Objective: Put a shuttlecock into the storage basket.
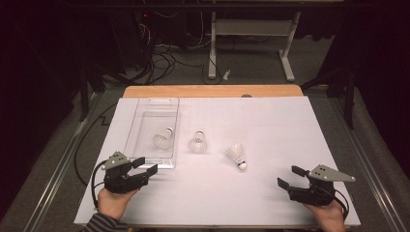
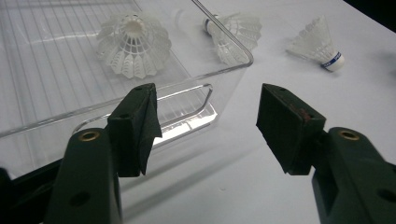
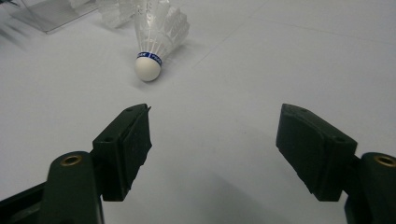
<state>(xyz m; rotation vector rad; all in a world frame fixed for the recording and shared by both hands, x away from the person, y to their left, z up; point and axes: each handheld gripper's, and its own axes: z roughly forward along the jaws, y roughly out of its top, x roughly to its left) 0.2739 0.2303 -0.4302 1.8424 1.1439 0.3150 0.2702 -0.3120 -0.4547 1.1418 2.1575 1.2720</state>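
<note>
A clear plastic tray lies at the table's left with one white shuttlecock in it. A second shuttlecock stands just right of the tray, and a third lies on its side farther right, cork toward me. My left gripper is open by the tray's near corner, nothing between its jaws. In the left gripper view the tray wall is just ahead, with the shuttlecock inside. My right gripper is open at the front right; its view faces the lying shuttlecock.
White sheet covers the table, with a wooden edge at the far side. On the floor beyond are a desk frame and cables. A hand holds each gripper at the table's near edge.
</note>
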